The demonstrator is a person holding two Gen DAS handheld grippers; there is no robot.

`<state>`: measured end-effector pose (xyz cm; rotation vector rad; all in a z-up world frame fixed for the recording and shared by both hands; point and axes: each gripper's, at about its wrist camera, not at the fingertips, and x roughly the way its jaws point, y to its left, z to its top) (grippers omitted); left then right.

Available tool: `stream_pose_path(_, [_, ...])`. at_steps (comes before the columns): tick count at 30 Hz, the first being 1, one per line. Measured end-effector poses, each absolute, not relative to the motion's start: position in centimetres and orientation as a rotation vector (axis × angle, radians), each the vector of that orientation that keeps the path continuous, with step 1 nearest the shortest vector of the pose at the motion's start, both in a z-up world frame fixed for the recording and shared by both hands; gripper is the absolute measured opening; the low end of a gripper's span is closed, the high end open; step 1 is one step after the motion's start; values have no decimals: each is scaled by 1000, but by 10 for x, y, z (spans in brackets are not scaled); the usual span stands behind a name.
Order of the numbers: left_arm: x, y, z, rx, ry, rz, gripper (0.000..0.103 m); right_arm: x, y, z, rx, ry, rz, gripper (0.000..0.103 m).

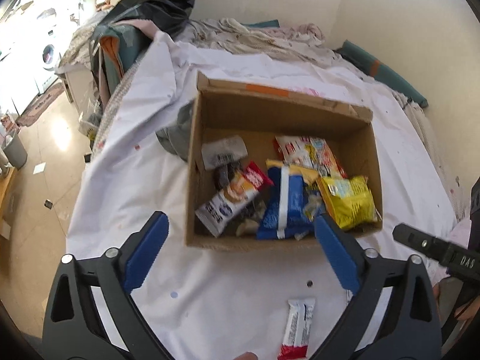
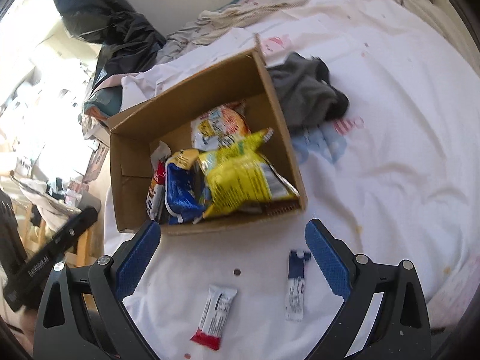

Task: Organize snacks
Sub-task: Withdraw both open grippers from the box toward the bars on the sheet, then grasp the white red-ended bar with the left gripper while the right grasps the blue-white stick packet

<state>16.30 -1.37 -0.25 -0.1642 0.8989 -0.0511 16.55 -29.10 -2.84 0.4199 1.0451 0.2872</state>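
Grey cloth point(image 2: 306, 96) bunched against the cardboard box point(image 2: 132, 138); 2 snack bars point(image 2: 214, 318) outside it; both grippers point(image 1: 240, 234) point(image 2: 232, 240) released, empty.

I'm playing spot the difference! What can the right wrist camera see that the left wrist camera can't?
Only the right wrist view shows the small blue-and-white packet lying on the sheet, and nearly all of the grey cloth beside the box.

Only the left wrist view shows the washing machine across the room and the grey barcode packet in the box.

Both show the cardboard box of snacks, the yellow bag, the blue bag and the red-ended white bar outside the box. Each gripper, left and right, is open and empty.
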Motion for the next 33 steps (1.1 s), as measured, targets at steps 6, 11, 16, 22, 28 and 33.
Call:
stream_pose_path(6, [155,-31,-30,-193,1012,-93,97,159,-321,-51,558,1110,231,99])
stream_pose_path(11, [153,-57,-73,-197,1190,-148,97,158,-340,-70,584,1171,164,99])
stream_pose_path(16, [151,-95,-113,-111,1318,-225,96,158,-349,-78,573,1192,126,99])
stream_pose_path(22, [140,-130,-142,51,1392,-286,86,160,-343,-85,507,1229,109,99])
stream_pose_path(28, [132,-139,-148,125,1402,-280,75,167,-312,-109,320,1347,99,99])
stream_pose_path(33, [133,-120,-147,105,1423,-229,27,171,-292,-126,224,1409,115,99])
